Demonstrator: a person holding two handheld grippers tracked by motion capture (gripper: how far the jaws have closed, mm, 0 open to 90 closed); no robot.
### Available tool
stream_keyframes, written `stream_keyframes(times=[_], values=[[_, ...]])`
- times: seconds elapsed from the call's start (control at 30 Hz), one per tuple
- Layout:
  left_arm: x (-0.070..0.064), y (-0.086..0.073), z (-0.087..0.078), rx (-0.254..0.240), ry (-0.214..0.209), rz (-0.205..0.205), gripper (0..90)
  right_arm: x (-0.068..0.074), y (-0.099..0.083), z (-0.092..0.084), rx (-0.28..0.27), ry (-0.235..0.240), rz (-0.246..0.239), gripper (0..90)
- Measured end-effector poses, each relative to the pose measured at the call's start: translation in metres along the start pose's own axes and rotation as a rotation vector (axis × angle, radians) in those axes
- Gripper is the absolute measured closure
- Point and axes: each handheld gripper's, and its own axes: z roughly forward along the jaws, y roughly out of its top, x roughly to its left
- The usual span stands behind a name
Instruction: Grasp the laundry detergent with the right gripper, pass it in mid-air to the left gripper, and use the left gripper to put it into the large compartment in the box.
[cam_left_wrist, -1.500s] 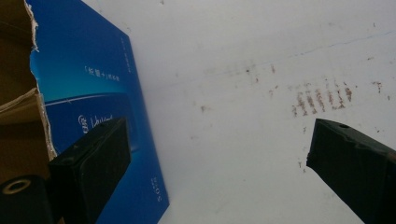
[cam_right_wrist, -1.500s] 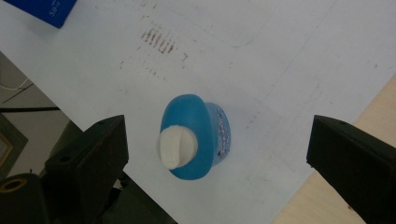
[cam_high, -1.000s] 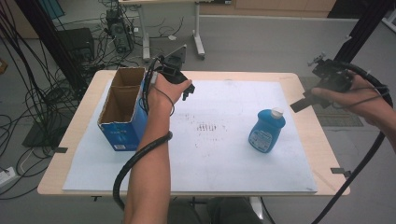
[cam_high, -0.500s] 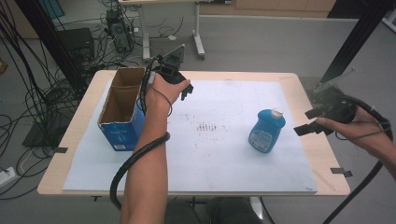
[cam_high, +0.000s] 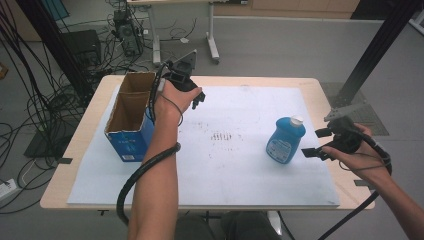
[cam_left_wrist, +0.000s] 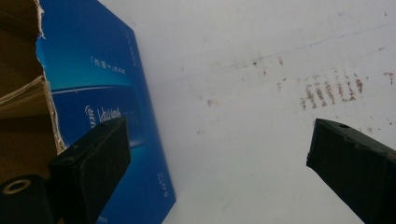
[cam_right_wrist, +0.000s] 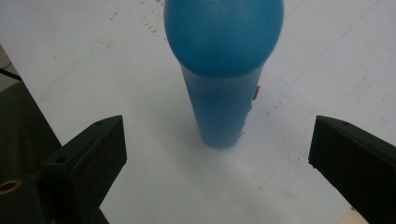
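Bottle stands upright on the white mat, just beside the right gripper and straight ahead of its spread jaws.

Its long axis is vertical, cap up; in the right gripper view the bottle sits centred between the jaws, not yet touched. The right hand is the nearer by far. Well apart, the left gripper hovers, jaws wide and empty, beside the open cardboard box.

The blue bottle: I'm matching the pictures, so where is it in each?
High view: blue bottle stands right of centre, near the right gripper.
Left gripper view: not in it.
Right gripper view: top centre, ahead of the open jaws.
Shared landmark: white mat.
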Motion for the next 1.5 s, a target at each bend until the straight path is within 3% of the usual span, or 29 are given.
stream_keyframes(times=[0.47, 1.23, 1.5], values=[[0.002, 0.001, 0.004, 0.012, 0.01, 0.002, 6.4, 0.006, -0.014, 0.04, -0.046, -0.019, -0.015, 3.9], [0.0, 0.002, 0.005, 0.017, 0.016, 0.014, 6.4, 0.007, -0.018, 0.069, -0.089, -0.078, -0.03, 3.5], [0.0, 0.002, 0.005, 0.017, 0.019, 0.013, 6.4, 0.006, -0.02, 0.072, -0.105, -0.085, -0.029, 3.6]])
